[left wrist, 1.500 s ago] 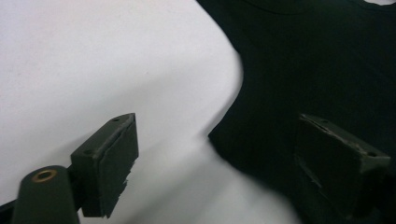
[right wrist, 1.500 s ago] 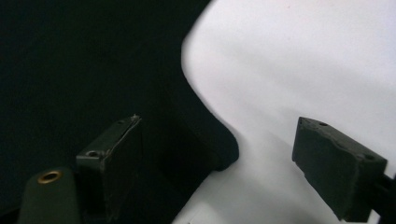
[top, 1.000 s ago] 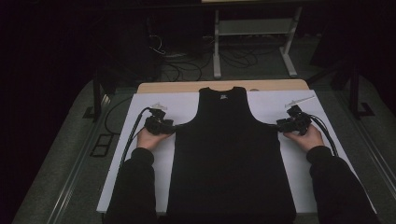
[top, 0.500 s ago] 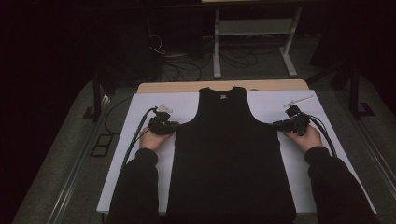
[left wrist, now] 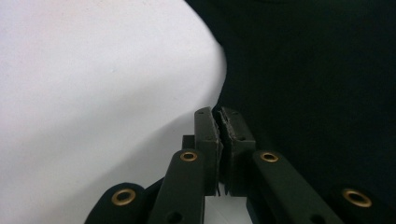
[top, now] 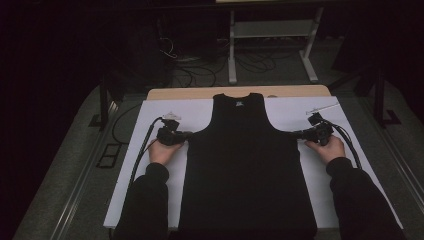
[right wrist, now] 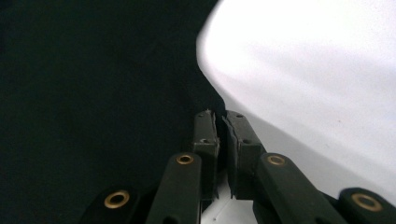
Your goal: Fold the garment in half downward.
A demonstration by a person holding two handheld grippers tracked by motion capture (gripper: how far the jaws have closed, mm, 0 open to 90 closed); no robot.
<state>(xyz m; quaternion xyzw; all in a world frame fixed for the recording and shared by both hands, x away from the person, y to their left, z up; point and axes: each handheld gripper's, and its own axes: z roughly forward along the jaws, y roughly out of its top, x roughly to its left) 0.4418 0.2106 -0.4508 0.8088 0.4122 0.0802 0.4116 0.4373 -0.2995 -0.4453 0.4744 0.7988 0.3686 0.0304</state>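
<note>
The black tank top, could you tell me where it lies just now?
In the high view the black tank top lies flat, neckline away, mid-way across the white sheet, between the left gripper and right gripper at its side edges.

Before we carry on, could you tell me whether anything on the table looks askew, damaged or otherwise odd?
Nothing stands out. The black tank top lies flat and straight on the white sheet, neck away from the person. The left hand-held gripper and right hand-held gripper sit at its side edges below the armholes, jaws closed.
</note>
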